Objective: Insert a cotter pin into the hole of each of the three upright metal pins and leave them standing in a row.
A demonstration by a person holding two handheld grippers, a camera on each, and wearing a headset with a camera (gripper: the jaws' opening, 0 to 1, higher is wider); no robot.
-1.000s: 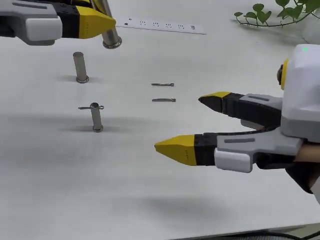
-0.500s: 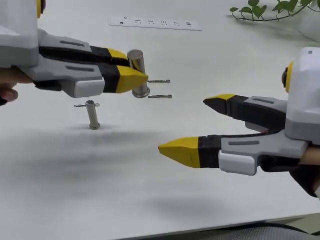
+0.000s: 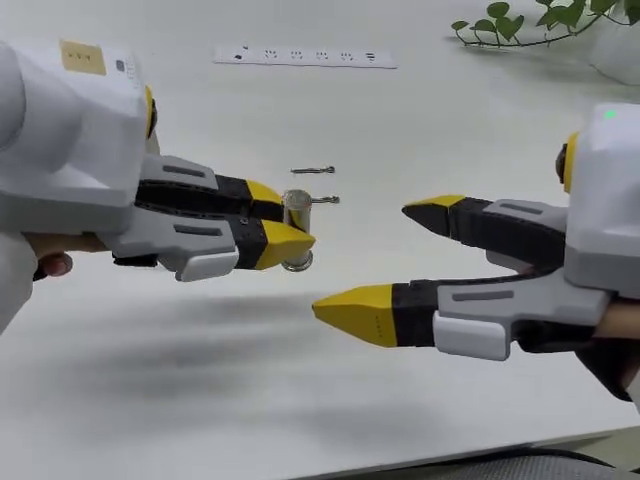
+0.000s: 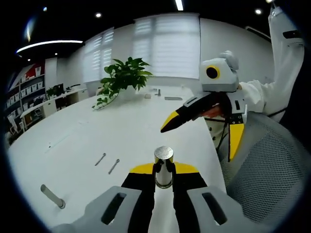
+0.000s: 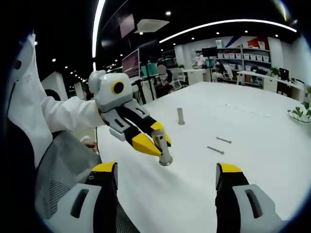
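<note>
Well, with the left gripper (image 3: pixel 286 220) pinching the metal pin (image 4: pixel 164 167) and the right gripper (image 3: pixel 361 258) spread, a slack pinch could tip it.

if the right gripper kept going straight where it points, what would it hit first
Most likely the metal pin clamped in the left gripper, which sits roughly centred between the right gripper's open jaws in its own view. Depth is unclear.

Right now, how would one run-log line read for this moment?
left gripper: shut on upright metal pin | right gripper: open, empty | two cotter pins: lying on table beyond the pin
</note>
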